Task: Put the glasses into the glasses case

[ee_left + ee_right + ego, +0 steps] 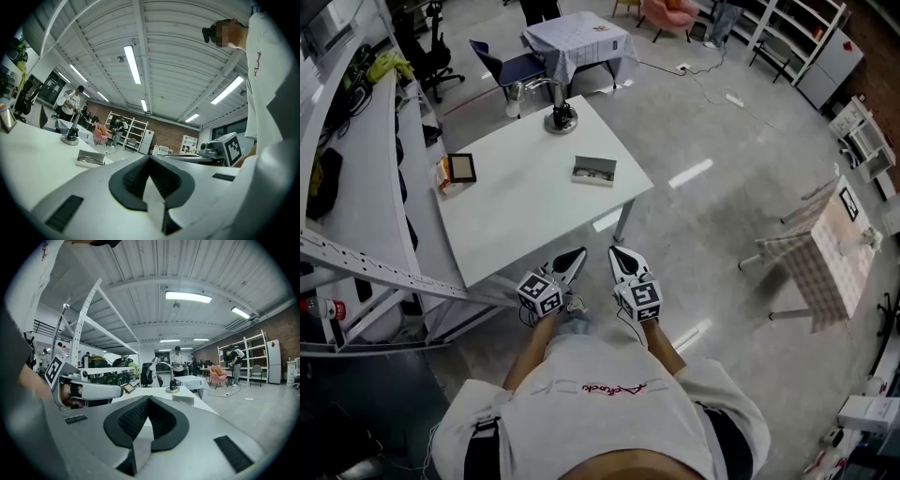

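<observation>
An open grey glasses case (pixel 594 171) lies on the white table (pixel 516 197), toward its right side. In the left gripper view the case (pixel 91 158) shows thin dark glasses lying at its front; whether they rest inside it is unclear. Both grippers are held close to the person's body, off the table's near edge. The left gripper (pixel 575 255) points at the table with its jaws closed together and nothing between them (pixel 149 157). Beside it the right gripper (pixel 619 251) is likewise shut and empty (pixel 148 398). The case (pixel 183 400) sits well ahead of both.
A lamp stand (pixel 560 117) stands at the table's far edge. A small framed tablet (pixel 461 168) and an orange box (pixel 445 178) are at its left. White shelving (pixel 366 267) runs along the left. A checked table (pixel 825 253) stands at the right.
</observation>
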The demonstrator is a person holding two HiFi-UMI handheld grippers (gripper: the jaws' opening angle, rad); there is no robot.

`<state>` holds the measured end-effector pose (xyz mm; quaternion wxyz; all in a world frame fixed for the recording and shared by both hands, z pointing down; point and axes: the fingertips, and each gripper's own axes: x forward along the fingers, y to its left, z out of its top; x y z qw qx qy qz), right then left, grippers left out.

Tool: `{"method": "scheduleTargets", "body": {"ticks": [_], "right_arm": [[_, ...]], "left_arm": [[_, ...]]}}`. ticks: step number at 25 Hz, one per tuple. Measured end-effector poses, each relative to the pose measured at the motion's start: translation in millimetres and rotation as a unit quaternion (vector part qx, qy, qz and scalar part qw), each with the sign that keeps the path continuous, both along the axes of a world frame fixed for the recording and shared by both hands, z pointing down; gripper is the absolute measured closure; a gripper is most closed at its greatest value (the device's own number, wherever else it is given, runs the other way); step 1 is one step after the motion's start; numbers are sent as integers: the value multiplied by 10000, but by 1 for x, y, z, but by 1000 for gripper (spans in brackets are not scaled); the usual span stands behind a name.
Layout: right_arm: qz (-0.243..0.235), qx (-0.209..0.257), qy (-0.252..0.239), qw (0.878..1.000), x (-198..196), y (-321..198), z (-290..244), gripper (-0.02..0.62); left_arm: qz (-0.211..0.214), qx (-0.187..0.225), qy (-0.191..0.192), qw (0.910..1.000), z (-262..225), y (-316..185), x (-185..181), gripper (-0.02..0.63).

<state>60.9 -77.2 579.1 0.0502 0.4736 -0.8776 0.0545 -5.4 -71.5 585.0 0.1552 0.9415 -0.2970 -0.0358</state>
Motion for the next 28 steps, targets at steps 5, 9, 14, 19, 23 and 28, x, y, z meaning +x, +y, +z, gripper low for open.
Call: {"method": "scheduleTargets", "body": {"ticks": [5,9,14,19,23,28], "right_arm": [[70,-6,42,10000,6,38,7,598],[112,-92,64,9999,11,73,14,598],[167,-57,62,9998,11,98,16,600],[175,-5,68,9998,13,116,14,600],[136,4,74,9999,16,129,14,600],[66,33,120,9999,17,140,15,600]], "left_arm": [[62,33,21,10000,-3,39,5,603],[118,-44,25,9999,6,76,11,603],[116,-28,-10,9999,11,102,6,603],[122,12,-13,9999,6,119,10,603],[140,47,-45,9999,6,132,16,603],[103,35,17,9999,7,144,22,603]]}}
